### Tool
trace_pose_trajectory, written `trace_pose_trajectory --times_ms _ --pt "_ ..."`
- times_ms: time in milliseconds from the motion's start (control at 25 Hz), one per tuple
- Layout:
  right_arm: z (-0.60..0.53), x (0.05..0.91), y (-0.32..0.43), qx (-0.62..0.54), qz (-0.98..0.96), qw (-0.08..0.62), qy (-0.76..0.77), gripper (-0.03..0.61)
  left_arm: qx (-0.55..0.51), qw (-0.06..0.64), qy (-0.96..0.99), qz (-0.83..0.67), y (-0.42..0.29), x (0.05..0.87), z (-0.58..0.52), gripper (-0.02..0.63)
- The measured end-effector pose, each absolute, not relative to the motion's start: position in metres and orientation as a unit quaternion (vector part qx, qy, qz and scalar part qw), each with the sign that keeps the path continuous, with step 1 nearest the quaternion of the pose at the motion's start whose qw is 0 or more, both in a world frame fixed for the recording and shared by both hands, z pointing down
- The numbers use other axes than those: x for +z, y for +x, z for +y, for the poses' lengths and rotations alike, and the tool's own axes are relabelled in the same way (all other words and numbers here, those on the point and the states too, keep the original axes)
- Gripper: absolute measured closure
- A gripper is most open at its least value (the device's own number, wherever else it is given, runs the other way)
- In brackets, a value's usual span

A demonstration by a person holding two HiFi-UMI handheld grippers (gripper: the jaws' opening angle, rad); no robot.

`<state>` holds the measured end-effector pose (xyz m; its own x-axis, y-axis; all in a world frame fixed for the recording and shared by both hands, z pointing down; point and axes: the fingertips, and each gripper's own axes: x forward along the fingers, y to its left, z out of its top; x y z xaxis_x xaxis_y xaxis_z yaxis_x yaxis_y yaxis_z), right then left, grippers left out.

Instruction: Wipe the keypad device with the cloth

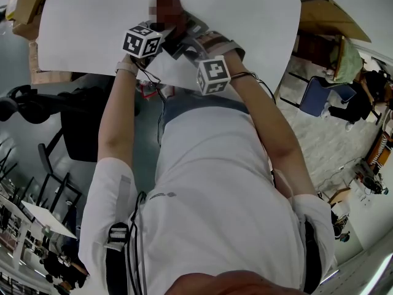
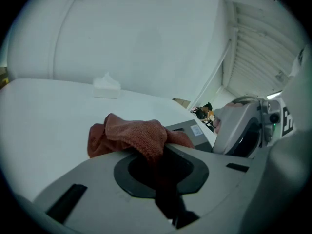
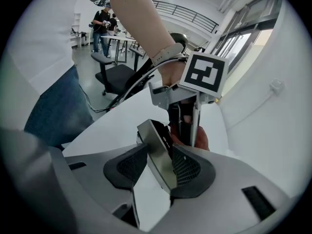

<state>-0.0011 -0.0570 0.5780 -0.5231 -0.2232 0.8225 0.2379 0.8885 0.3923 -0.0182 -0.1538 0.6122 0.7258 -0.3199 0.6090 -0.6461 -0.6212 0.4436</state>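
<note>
The keypad device (image 3: 158, 150), a thin grey slab, stands on edge between the jaws of my right gripper (image 3: 158, 168), which is shut on it above the white table (image 1: 92, 23). My left gripper (image 2: 157, 165) is shut on a reddish-brown cloth (image 2: 131, 136) that bunches out past its jaws. The cloth lies against the device's grey top (image 2: 191, 129), just in front of the right gripper (image 2: 246, 128). From the right gripper view, the left gripper (image 3: 187, 116) with its marker cube hangs right behind the device, and a bit of cloth (image 3: 201, 139) shows there. In the head view both marker cubes (image 1: 142, 40) (image 1: 213, 74) sit close together over the table's near edge.
A white tissue box (image 2: 106, 87) stands farther back on the table, near a white wall. Black chairs (image 1: 73, 128) and cables are on the floor to the left, a blue chair (image 1: 319, 96) to the right. People stand far back in the room (image 3: 100, 21).
</note>
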Motion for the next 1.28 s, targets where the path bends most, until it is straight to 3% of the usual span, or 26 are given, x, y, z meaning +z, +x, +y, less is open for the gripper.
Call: trace_pose_trajectory --times_ms 360,600,960,1280 --pt "-0.061 0.58 0.0 -0.25 -0.831 0.496 -0.005 0.411 0.239 0.299 0.893 -0.237 0.04 0.587 -0.163 0.569" --pt "-0.061 0.581 -0.001 -0.249 -0.832 0.495 -0.008 0.411 0.216 0.359 0.861 -0.288 0.013 0.605 -0.171 0.569" --pt "-0.057 0.586 -0.003 -0.249 -0.829 0.5 -0.016 0.411 0.235 0.365 0.844 -0.315 -0.014 0.62 -0.165 0.569" --pt "-0.058 0.584 -0.005 -0.253 -0.827 0.503 -0.009 0.411 0.296 0.365 0.79 -0.394 -0.087 0.65 -0.142 0.569"
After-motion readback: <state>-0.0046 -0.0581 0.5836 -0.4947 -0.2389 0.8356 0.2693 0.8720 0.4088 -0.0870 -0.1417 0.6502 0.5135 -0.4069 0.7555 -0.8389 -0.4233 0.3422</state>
